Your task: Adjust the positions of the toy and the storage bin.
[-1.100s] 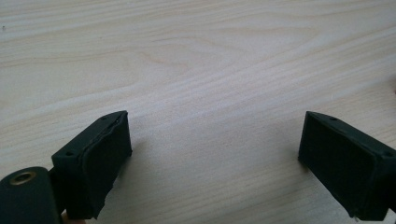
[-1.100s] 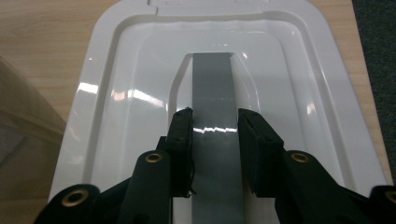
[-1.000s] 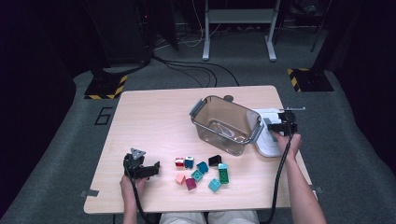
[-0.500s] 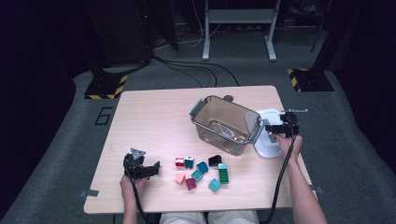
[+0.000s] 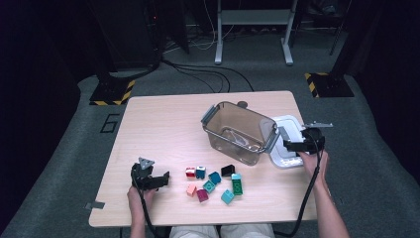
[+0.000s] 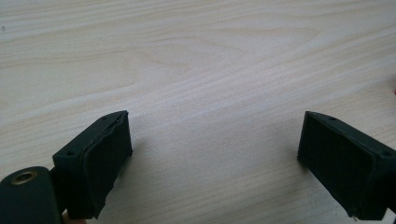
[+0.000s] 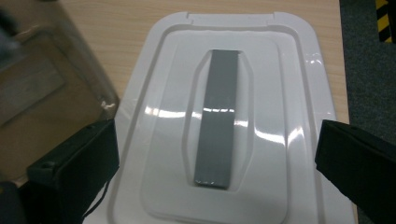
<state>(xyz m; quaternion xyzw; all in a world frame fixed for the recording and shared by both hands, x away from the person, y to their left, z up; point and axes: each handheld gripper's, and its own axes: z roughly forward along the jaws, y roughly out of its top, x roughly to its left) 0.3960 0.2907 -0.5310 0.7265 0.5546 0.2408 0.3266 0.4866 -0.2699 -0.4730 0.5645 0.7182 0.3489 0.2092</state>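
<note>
**Inspector:** Since the earlier frame the right gripper (image 5: 292, 145) has let go of the white lid (image 5: 289, 136); its jaws have just been opening, and the hand has drawn back slightly toward the table's right edge. The left gripper (image 5: 157, 181) has not shifted.

**Clerk:** High view first?

**Inspector:** Lid lies flat on the table (image 5: 163, 124), touching the right side of the clear bin (image 5: 237, 131). The right gripper hovers over the lid's near edge, pointing left toward the bin. The right hand is plainly nearer to lid and bin. The coloured blocks (image 5: 214, 182) lie between the two hands, just right of the left gripper.

**Clerk:** Left gripper view?

**Inspector:** Jaws spread wide, nothing between them, bare table (image 6: 196, 70) below.

**Clerk:** Right gripper view?

**Inspector:** Jaws released, standing apart on either side of the lid (image 7: 233, 121), pads not touching it. The grey handle (image 7: 218, 119) lies centred between them, its long axis running straight away from the gripper (image 7: 219, 163), across the line between the jaws. The bin (image 7: 42, 79) shows at the left.

**Clerk:** Judgement?

**Inspector:** Lid parked. The blocks appear next, and they lie toward the person from the right gripper and nearer the left one.
</note>
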